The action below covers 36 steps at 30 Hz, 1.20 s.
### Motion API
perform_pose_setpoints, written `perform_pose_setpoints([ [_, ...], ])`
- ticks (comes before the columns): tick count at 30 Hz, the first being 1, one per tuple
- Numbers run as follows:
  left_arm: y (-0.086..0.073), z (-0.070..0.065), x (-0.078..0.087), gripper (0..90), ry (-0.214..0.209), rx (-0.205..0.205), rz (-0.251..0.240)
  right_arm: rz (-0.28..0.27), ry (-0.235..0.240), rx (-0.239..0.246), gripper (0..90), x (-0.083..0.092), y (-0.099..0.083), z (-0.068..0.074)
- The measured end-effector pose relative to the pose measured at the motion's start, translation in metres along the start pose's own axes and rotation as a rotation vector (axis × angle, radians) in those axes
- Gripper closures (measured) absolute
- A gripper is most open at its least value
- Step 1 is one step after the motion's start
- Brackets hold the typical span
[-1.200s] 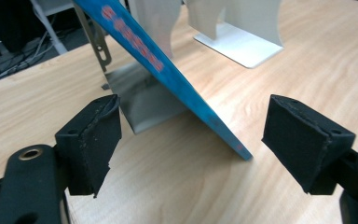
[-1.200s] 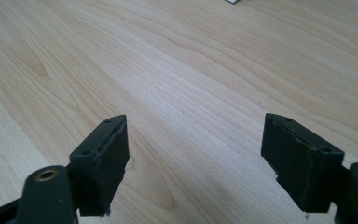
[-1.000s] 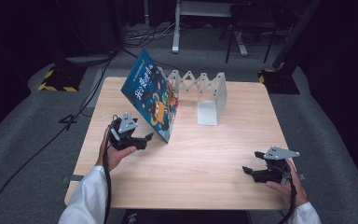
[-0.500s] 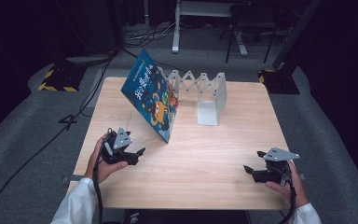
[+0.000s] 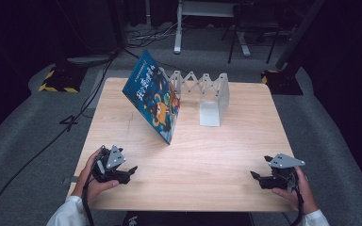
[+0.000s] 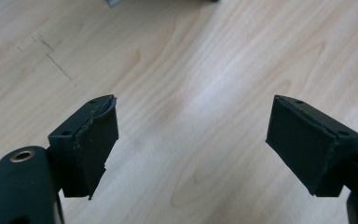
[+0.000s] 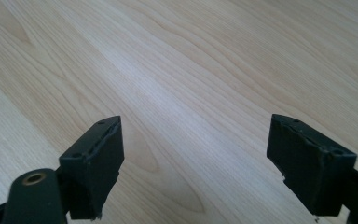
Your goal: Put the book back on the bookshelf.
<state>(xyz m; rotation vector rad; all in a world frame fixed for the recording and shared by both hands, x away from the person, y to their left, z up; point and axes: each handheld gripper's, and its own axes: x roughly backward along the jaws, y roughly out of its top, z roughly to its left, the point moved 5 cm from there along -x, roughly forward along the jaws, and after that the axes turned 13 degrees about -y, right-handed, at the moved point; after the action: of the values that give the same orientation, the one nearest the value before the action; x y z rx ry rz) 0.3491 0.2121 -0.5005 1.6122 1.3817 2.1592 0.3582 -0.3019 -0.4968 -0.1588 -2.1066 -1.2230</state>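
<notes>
A blue picture book (image 5: 154,100) stands tilted on the wooden table (image 5: 188,155), leaning against the left end of a white folding book rack (image 5: 206,93) at the back. My left gripper (image 5: 131,172) rests low near the table's front left corner, well short of the book, jaws open over bare wood (image 6: 191,149). My right gripper (image 5: 254,178) sits near the front right corner, open too, with only wood grain between its jaws (image 7: 193,158).
The rack's white base plate (image 5: 210,114) lies flat in front of its right end. Beyond the table are grey floor, loose cables (image 5: 66,127), yellow-black striped stand feet (image 5: 56,82) and a white table frame (image 5: 202,19).
My left hand has drawn back from beside the book toward the front left corner and sunk closer to the tabletop. The right hand has stayed put.
</notes>
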Motion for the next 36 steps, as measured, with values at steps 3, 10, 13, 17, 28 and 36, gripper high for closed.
perform_pose_setpoints([
  [3, -0.01, -0.001, 0.001, 16.6, 0.008, 0.012, 0.012, 0.017, 0.006, -0.008, 18.8, 0.0, -0.006, -0.003],
  [10, -0.029, -0.001, 0.007, 16.7, 0.029, 0.016, 0.038, 0.038, -0.014, -0.012, 18.7, 0.002, -0.021, -0.01],
  [13, -0.042, 0.002, 0.007, 16.7, 0.044, 0.012, 0.068, 0.051, -0.029, -0.033, 18.7, 0.001, -0.031, -0.017],
  [17, -0.055, 0.004, 0.008, 16.7, 0.031, 0.043, 0.077, 0.069, -0.035, -0.058, 18.7, 0.001, -0.042, -0.022],
  [28, -0.07, 0.012, 0.012, 16.6, -0.049, 0.232, 0.001, 0.083, -0.031, -0.159, 18.2, -0.002, -0.064, -0.033],
  [36, -0.071, 0.013, 0.013, 16.4, -0.041, 0.228, 0.002, 0.058, -0.003, -0.227, 16.6, -0.004, -0.071, -0.036],
])
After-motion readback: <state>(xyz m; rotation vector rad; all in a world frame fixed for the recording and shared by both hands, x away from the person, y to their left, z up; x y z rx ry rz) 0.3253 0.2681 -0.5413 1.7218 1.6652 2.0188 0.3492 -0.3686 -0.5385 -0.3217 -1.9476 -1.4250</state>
